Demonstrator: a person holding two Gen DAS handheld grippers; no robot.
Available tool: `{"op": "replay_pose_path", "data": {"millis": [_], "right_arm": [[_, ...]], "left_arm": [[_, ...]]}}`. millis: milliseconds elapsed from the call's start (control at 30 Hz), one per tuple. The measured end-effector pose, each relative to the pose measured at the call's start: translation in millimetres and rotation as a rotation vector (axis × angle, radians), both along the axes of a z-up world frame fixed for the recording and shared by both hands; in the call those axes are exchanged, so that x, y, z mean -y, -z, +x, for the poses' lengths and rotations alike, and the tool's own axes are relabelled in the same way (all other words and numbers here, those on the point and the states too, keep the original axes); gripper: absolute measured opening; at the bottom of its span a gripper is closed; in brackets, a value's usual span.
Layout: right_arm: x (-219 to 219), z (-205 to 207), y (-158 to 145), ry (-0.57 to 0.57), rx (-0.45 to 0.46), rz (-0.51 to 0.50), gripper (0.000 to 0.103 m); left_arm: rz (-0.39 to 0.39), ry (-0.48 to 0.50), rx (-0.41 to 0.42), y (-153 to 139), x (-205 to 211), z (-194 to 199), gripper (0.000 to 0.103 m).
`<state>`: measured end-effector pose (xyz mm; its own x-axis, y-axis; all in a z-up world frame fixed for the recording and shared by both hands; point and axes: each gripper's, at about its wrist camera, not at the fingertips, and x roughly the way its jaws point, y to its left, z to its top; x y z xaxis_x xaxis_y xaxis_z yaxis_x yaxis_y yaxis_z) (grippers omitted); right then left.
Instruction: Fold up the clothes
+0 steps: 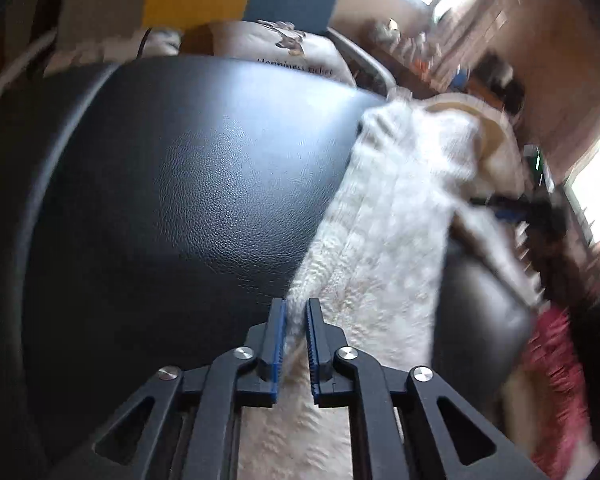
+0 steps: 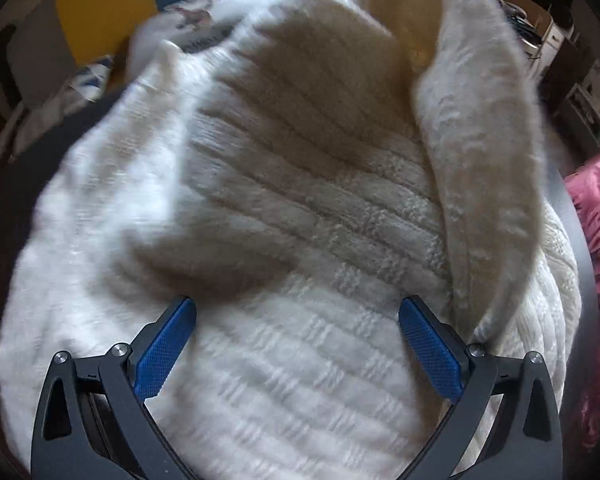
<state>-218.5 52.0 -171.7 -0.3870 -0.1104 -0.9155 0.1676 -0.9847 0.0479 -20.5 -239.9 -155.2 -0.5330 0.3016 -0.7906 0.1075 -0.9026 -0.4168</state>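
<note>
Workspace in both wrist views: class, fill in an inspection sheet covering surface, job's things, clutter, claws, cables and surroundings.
Surface: black leather seat, mostly bare on its left side.
Job's things: white knitted sweater, rumpled, one flap turned up.
Clutter: red cloth beside the seat; printed cushion behind it.
Claws: left claw shut on the sweater's edge; right claw open over the knit.
Cables: nothing seen.
Surroundings: bright windows, blurred shelves, yellow and blue panels.
</note>
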Motion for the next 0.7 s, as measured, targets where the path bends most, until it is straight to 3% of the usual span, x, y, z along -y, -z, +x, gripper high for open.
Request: {"op": "replay_pose_path", "data": {"millis": [100,200,300,500,700], "right_arm": [[3.9,22.3,-19.8,-0.039,-0.048,-0.047,0.103],[7.3,49.1,-30.9,-0.071,-0.070,-0.097,0.103],[11.5,72.3,-27.9,-0.073,-0.048,-0.149,0.103],[23.2,106.1,-10.3,-0.083,0.015,-0.198,0.103],[25.5,119.6,-7.1,-0.070,0.035,-0.193,0.103]], "left_arm": [[0.064,-0.024,-0.031,-14.8,21.0,15.9,0.018],[-0.013,-0.011,-0.070,-28.1,32.8,42.8,0.019],[-0.097,0.046,-0.057,-29.5,33.6,63.8,0.020],[-0.171,0.176,0.018,-4.4,12.9,84.8,0.025],[-0.138,0.241,0.042,9.7,-2.9,82.7,0.029]]}}
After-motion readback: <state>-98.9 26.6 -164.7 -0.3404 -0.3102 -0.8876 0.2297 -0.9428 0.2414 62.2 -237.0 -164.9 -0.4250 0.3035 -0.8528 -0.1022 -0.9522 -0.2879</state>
